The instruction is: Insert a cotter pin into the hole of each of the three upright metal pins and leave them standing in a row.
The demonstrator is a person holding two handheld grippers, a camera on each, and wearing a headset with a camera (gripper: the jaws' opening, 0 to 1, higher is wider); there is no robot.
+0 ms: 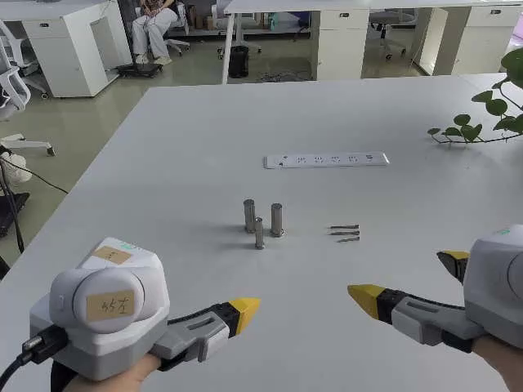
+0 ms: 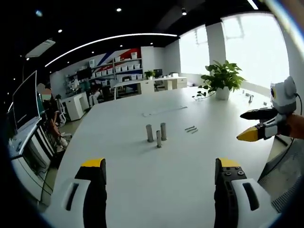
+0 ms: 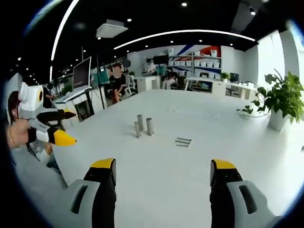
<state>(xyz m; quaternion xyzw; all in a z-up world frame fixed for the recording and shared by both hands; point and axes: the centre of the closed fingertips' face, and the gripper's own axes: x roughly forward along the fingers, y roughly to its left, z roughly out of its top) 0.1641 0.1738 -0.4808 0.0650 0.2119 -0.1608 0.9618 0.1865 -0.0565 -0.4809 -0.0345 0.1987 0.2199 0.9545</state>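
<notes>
Three short upright metal pins (image 1: pixel 260 220) stand in a tight cluster at the middle of the white table, not in a row. Three thin cotter pins (image 1: pixel 344 233) lie side by side just right of them. The same metal pins (image 2: pixel 156 133) and cotter pins (image 2: pixel 191 128) show ahead of my left gripper (image 2: pixel 161 166), which is open and holds nothing. Its one yellow fingertip (image 1: pixel 245 309) shows at the lower left of the head view. My right gripper (image 1: pixel 409 278) is open and holds nothing too, well short of the metal pins (image 3: pixel 142 126) and cotter pins (image 3: pixel 182 141).
A white power strip (image 1: pixel 327 160) lies beyond the pins. A potted plant (image 1: pixel 490 114) reaches in at the table's right edge. The table (image 1: pixel 163 180) is broad, with desks, chairs and a seated person (image 1: pixel 155 28) far behind it.
</notes>
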